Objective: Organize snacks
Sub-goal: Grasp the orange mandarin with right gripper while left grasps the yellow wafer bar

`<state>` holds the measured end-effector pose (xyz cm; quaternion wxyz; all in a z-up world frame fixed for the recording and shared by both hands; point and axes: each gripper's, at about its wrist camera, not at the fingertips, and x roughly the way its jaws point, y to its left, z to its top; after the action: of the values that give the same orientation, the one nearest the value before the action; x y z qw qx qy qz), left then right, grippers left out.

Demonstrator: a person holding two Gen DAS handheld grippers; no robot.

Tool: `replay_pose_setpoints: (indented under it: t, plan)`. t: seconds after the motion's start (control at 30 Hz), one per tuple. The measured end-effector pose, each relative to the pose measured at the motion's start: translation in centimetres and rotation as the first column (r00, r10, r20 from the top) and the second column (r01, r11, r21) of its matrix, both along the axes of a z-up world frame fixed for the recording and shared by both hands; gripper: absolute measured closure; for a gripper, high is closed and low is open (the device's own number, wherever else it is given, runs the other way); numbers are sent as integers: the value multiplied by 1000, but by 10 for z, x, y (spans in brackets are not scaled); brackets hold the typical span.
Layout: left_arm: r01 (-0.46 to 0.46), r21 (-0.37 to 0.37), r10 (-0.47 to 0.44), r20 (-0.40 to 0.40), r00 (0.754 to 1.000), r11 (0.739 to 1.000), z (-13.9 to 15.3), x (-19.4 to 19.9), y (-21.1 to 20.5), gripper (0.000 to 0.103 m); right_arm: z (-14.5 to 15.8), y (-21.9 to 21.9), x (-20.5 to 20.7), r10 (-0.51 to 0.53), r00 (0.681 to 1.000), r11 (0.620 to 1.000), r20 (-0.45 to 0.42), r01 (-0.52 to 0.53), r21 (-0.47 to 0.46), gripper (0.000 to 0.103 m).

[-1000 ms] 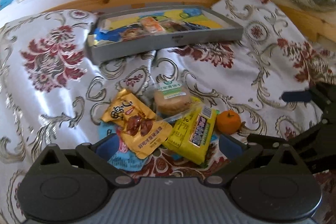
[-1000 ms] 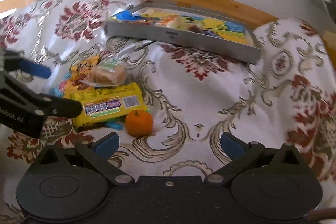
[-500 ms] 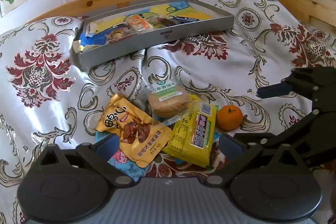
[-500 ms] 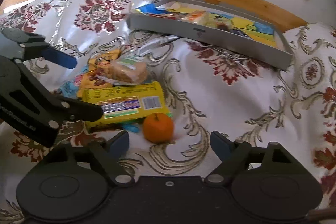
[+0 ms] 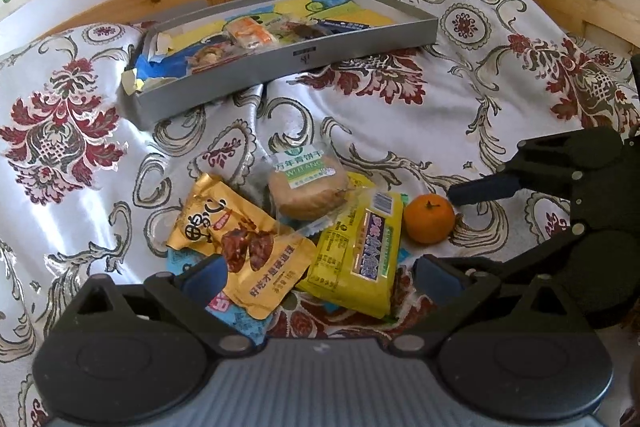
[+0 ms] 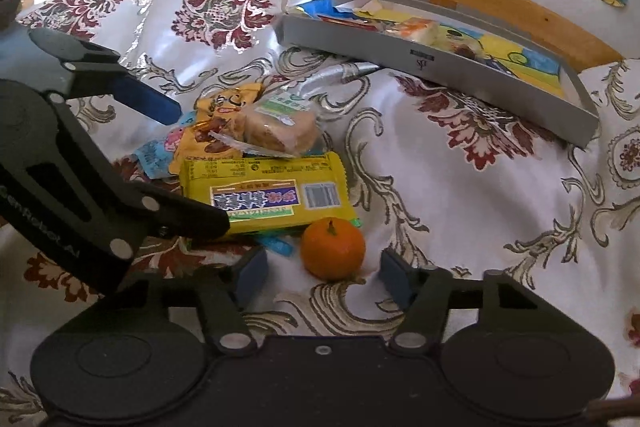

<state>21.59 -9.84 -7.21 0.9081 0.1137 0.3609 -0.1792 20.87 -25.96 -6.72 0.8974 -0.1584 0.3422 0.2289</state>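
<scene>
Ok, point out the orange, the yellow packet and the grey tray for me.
orange [image 6: 333, 248], right wrist view, middle of the peel.
yellow packet [image 6: 264, 195], right wrist view, on its printed label.
grey tray [image 5: 288, 61], left wrist view, on its near outer wall.

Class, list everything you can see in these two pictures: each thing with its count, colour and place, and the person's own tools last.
Tangerine: one, orange, on the bedspread between the right gripper's fingers.
Yellow snack pack: one, beside the tangerine.
Biscuit packet: one, clear with green label, atop the pile.
Golden snack pouch: one, left of pile.
Blue wrappers: some, under the pile.
Tray: one, grey, holding snacks, near the headboard.
Bedspread: one, silver and red.
Left hand-held gripper: one, black, open.
Right hand-held gripper: one, black, open.
</scene>
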Motion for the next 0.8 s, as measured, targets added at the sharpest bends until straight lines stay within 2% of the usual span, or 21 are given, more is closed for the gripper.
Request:
replay_pose_setpoints:
  t: [0.27, 0.47, 0.6, 0.8]
  plan:
    - [-19, -13, 19, -18, 1000, 1000, -2, 0, 3, 0, -3, -5, -4, -30, 1000, 999, -2, 30, 34, 69]
    - [-12, -15, 11, -18, 1000, 1000, -2, -1, 3, 1, -4, -6, -2, -31, 1000, 999, 0, 31, 34, 67]
    - [-3, -18, 3, -23, 1000, 1000, -4, 1, 2, 1, -5, -4, 7, -35, 999, 999, -3, 35, 41, 62]
    - [21, -14, -21, -25, 999, 1000, -5, 2, 0, 5, -6, -6, 11, -40, 999, 997, -9, 40, 65, 66]
